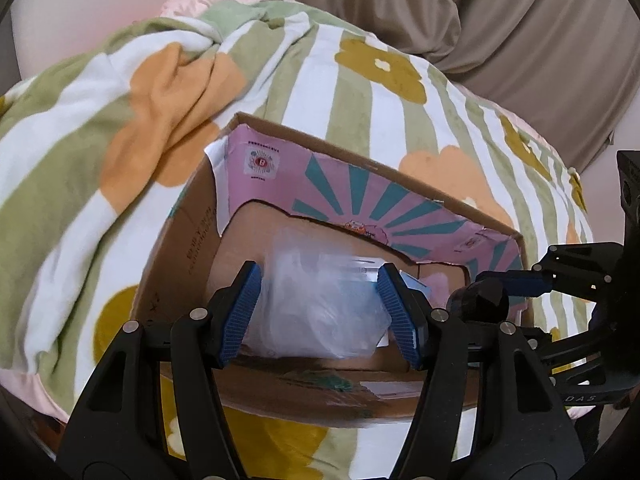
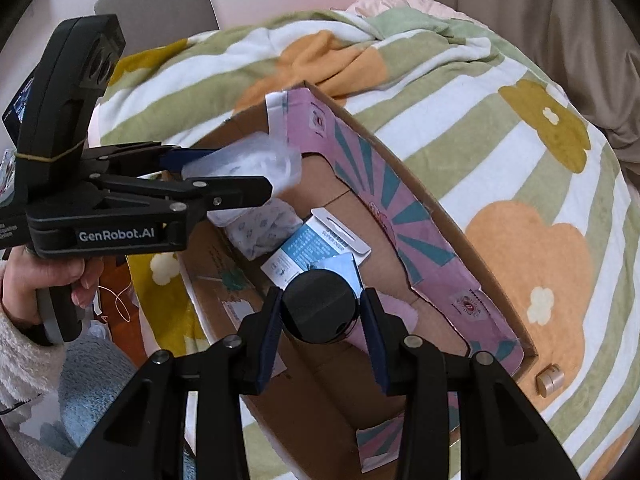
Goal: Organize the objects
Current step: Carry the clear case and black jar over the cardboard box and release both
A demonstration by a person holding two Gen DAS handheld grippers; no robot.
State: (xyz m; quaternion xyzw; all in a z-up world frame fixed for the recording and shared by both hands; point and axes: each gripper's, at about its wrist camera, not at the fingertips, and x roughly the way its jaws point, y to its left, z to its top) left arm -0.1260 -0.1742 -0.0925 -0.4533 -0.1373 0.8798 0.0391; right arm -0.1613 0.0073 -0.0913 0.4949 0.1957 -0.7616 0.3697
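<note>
left claw [image 1: 318, 312] | grips, seemingly, clear plastic bag [image 1: 316, 304] | over cardboard box [image 1: 184, 240]

Left wrist view: looking forward and down along 2 blue pads [image 1: 240, 312], close over the near wall of the box [image 1: 192, 240], facing its far pink wall, blanket [image 1: 320, 92] and curtain [image 1: 520, 20] beyond. Right wrist view: set above the box [image 2: 420, 264] from its near end, angled down along its length, also close. Shared by both: box interior, pink wall, flowered blanket [image 2: 520, 168]. Right gripper [image 1: 532, 280] seen at right edge of left view; left gripper [image 2: 224, 176] seen side-on at left of right view.
</note>
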